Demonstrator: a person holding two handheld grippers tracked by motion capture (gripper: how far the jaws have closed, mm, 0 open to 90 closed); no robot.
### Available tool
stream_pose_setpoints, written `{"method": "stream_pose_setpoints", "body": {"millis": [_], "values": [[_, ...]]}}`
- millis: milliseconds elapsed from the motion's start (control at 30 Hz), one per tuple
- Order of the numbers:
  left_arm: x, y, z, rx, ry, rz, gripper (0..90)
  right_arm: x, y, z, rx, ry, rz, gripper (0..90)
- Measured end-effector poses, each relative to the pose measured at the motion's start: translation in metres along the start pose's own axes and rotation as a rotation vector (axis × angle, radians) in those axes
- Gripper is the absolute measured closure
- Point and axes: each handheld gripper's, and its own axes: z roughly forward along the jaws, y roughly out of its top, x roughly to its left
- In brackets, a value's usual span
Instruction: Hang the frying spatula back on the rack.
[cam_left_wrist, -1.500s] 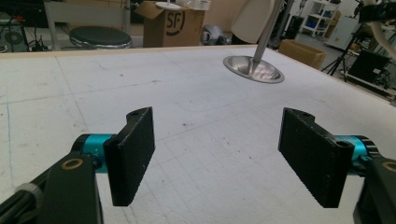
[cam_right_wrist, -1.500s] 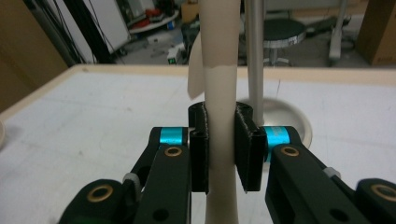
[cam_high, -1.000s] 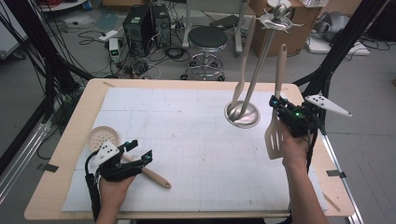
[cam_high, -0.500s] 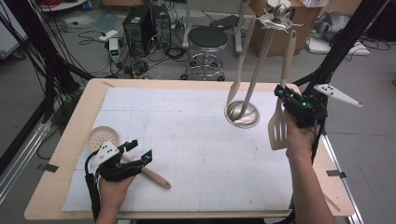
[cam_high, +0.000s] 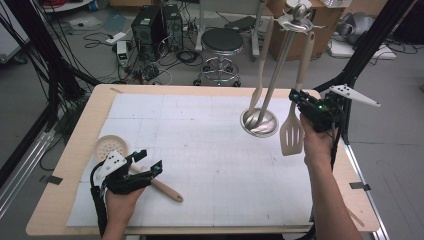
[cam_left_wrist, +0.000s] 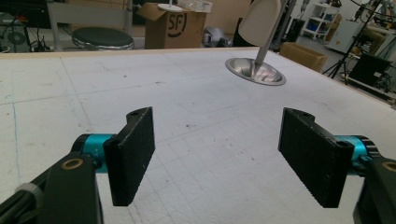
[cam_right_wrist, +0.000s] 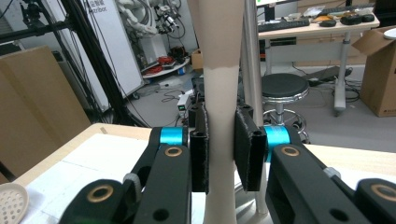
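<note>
Jaws of the right gripper (cam_high: 298, 97) clamp the slotted spatula (cam_high: 291, 134) by its handle, hanging beside the utensil stand (cam_high: 260, 121) (lining up for a hook, likely); left gripper (cam_high: 150, 161) rests gaping on the counter (cam_high: 210, 95).

Two hands, two grippers at the table

The left gripper (cam_high: 145, 162) rests low at the near-left corner, its black jaws standing wide apart with nothing between them; the forearm enters from the bottom edge. The right gripper (cam_right_wrist: 221, 147) is raised at the far right, forearm outstretched, jaws clamped on a cream slotted spatula's handle (cam_right_wrist: 219, 140).
</note>
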Motion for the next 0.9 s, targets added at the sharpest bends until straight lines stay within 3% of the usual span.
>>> {"method": "stream_pose_setpoints", "body": {"millis": [267, 500, 533, 600, 700, 900], "values": [[0.000, 0.000, -0.001, 0.001, 0.003, 0.002, 27.7, -0.003, 0.009, 0.008, 0.044, 0.008, 0.006, 78.2], [0.000, 0.000, -0.001, -0.001, 0.001, 0.003, 27.7, -0.007, 0.001, 0.012, 0.066, 0.001, 0.006, 77.2], [0.000, 0.000, -0.001, -0.001, 0.001, 0.003, 27.7, -0.006, 0.001, 0.012, 0.054, -0.006, 0.008, 75.1], [0.000, 0.000, -0.001, -0.001, 0.000, 0.002, 27.7, -0.007, 0.002, 0.010, 0.026, -0.012, 0.011, 60.8], [0.000, 0.001, -0.001, -0.004, 0.000, 0.000, 27.7, -0.007, 0.005, 0.005, -0.043, -0.014, 0.010, 57.8], [0.000, 0.001, -0.001, -0.003, 0.001, 0.002, 27.7, -0.008, 0.012, -0.005, -0.210, 0.067, 0.056, 55.0]]}}
